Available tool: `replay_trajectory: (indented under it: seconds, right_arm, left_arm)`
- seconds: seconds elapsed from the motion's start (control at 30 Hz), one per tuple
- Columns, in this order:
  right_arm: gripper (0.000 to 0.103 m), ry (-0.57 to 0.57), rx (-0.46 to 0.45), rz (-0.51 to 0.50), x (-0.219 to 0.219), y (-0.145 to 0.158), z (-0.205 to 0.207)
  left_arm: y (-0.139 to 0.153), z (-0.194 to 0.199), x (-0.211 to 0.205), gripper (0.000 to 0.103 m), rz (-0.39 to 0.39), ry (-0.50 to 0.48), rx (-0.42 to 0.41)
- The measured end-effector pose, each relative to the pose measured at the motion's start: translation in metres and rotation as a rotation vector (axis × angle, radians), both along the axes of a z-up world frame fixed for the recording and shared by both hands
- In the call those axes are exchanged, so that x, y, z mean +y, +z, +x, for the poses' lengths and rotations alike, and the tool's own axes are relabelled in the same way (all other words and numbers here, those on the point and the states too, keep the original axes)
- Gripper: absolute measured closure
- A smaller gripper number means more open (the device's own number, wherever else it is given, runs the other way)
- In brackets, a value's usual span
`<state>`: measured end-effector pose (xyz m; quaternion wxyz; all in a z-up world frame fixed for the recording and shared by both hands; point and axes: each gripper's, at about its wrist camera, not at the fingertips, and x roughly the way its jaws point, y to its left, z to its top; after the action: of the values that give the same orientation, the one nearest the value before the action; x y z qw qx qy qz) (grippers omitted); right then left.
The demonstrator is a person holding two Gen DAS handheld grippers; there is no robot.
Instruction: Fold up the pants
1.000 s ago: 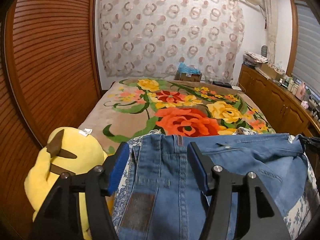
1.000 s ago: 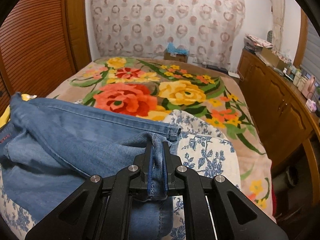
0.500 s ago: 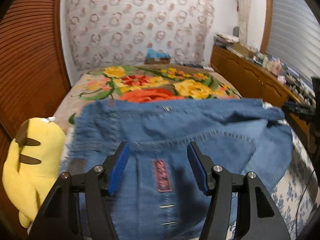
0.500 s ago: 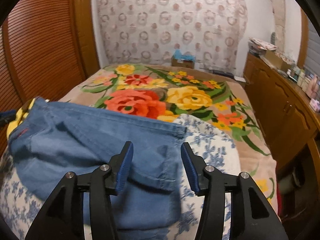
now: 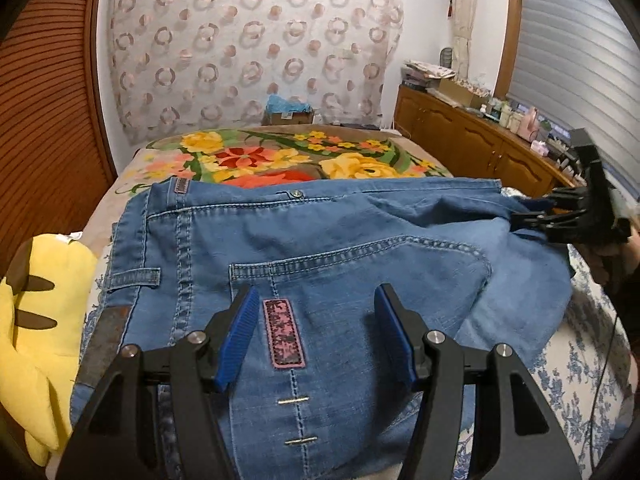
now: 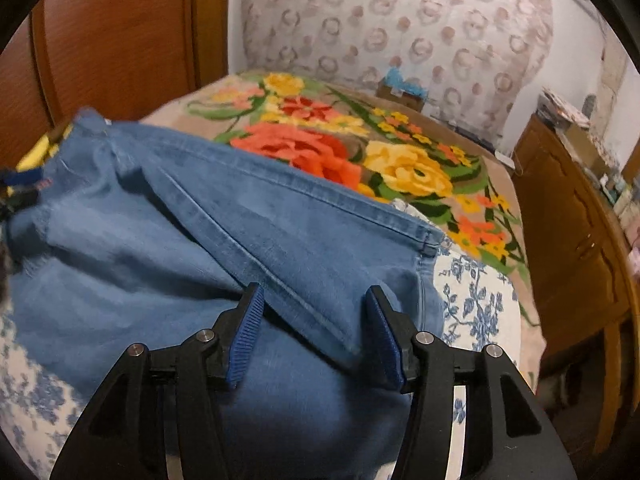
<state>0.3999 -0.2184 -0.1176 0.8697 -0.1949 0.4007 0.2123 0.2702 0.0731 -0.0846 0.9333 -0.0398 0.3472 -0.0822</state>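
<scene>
Now, operator, your readout:
Jeans point(image 5: 320, 240): soft blue denim, stitched pocket, lay folded across your floral quilt point(image 6: 472, 296).
Left gripper point(image 5: 316, 328): your ribbed blue pads stood wide, gripping nothing.
Right gripper point(image 6: 312, 336): jaws closing, denim below, unpinched.

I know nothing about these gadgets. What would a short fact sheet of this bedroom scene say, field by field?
Place: bed with a flowered blanket
Garment: blue jeans lying on the bed, partly over a blue-and-white floral cloth
Left gripper: open above the jeans' back pocket, holding nothing
Right gripper: jaws closing, denim below them, nothing pinched
Beside the jeans: yellow plush toy
Along the wall: wooden cabinets
</scene>
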Motion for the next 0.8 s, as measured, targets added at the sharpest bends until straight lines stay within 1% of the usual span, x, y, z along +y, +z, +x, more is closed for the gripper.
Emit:
replay_trajectory:
  seconds: [0.03, 0.07, 0.1, 0.17, 0.23, 0.33, 0.43, 0.53, 0.63, 0.67, 0.7, 0.73, 0.77, 0.8]
  right_arm:
    - [0.07, 0.003, -0.001, -0.014, 0.002, -0.002, 0.002]
    - [0.078, 0.006, -0.004, -0.018, 0.003, -0.001, 0.004]
    - [0.094, 0.009, -0.01, -0.018, 0.003, 0.0, 0.006]
    - [0.099, 0.009, -0.038, -0.009, 0.003, 0.009, 0.009]
    - [0.101, 0.002, -0.07, -0.001, 0.003, 0.02, 0.015]
    - [0.102, -0.015, -0.109, 0.007, 0.005, 0.037, 0.029]
    - [0.102, -0.032, -0.15, -0.008, 0.009, 0.048, 0.044]
    - [0.102, -0.071, -0.153, -0.03, 0.013, 0.045, 0.062]
    - [0.1, -0.114, -0.12, -0.021, 0.014, 0.033, 0.075]
    - [0.097, -0.117, -0.087, -0.002, 0.013, 0.028, 0.078]
    - [0.088, -0.125, -0.07, 0.008, 0.012, 0.025, 0.078]
    - [0.079, -0.138, -0.064, 0.019, 0.009, 0.024, 0.077]
    - [0.076, -0.145, -0.064, 0.039, 0.005, 0.025, 0.074]
    - [0.069, -0.15, -0.062, 0.063, 0.0, 0.027, 0.07]
  left_arm:
    - [0.0, -0.001, 0.002, 0.044, -0.007, 0.002, 0.001]
    - [0.0, -0.001, 0.005, 0.044, -0.011, 0.004, 0.0]
    - [0.0, -0.002, 0.007, 0.044, -0.015, 0.007, -0.001]
    - [0.002, -0.003, 0.008, 0.044, -0.02, 0.012, -0.007]
    - [0.003, -0.004, 0.01, 0.044, -0.025, 0.017, -0.013]
    - [0.003, -0.004, 0.011, 0.044, -0.025, 0.024, -0.016]
    - [0.001, -0.003, 0.011, 0.044, -0.021, 0.025, -0.013]
    - [0.0, -0.007, 0.011, 0.044, -0.015, 0.032, -0.015]
    - [0.0, -0.007, 0.011, 0.044, -0.013, 0.035, -0.018]
    - [0.0, -0.008, 0.012, 0.044, -0.014, 0.036, -0.017]
    - [0.0, -0.007, 0.012, 0.044, -0.014, 0.036, -0.017]
    - [0.0, -0.008, 0.012, 0.044, -0.013, 0.037, -0.015]
    - [0.0, -0.007, 0.013, 0.044, -0.012, 0.038, -0.013]
    - [0.0, -0.008, 0.013, 0.044, -0.011, 0.039, -0.012]
